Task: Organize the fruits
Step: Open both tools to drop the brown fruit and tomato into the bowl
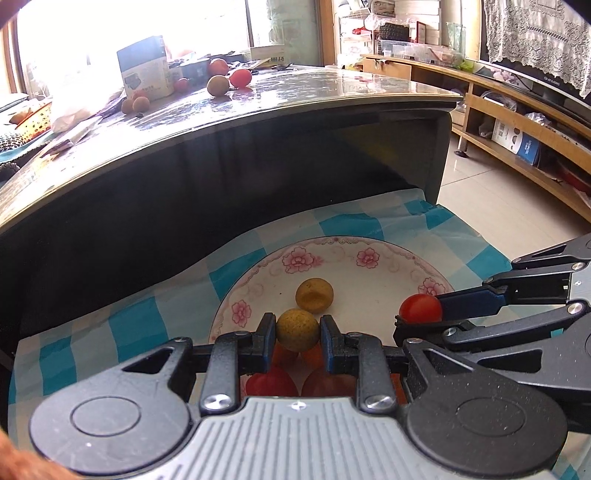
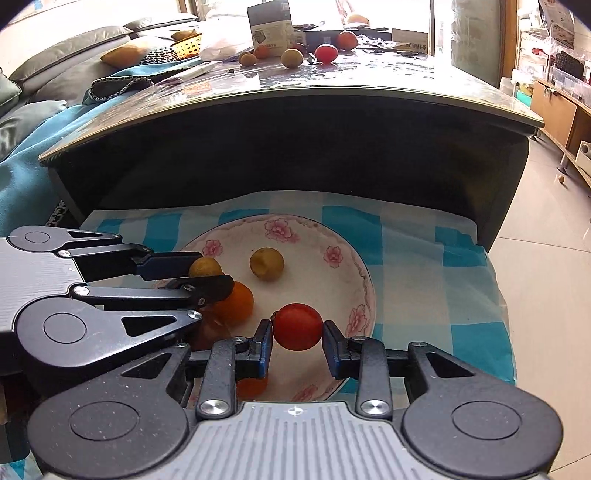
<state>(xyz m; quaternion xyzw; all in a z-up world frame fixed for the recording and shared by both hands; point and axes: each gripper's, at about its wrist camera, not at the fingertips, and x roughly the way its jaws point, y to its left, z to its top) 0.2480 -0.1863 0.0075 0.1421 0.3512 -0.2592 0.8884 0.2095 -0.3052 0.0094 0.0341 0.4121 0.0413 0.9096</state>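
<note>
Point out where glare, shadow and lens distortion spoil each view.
Left wrist: window blown out white, glare on tabletop, table edge bowed by fisheye, dark shadow beneath. Right wrist: window overexposed, tabletop sheen, same bowing; plate evenly lit and sharp.

Just ahead of your claws, a low surface under a blue-and-white checked cloth point(image 2: 413, 258), floral plate point(image 2: 364, 280) directly on it, beyond and above your claws a glossy tabletop point(image 1: 295, 96) carrying loose fruit point(image 1: 218, 85), a box point(image 1: 146, 68)
</note>
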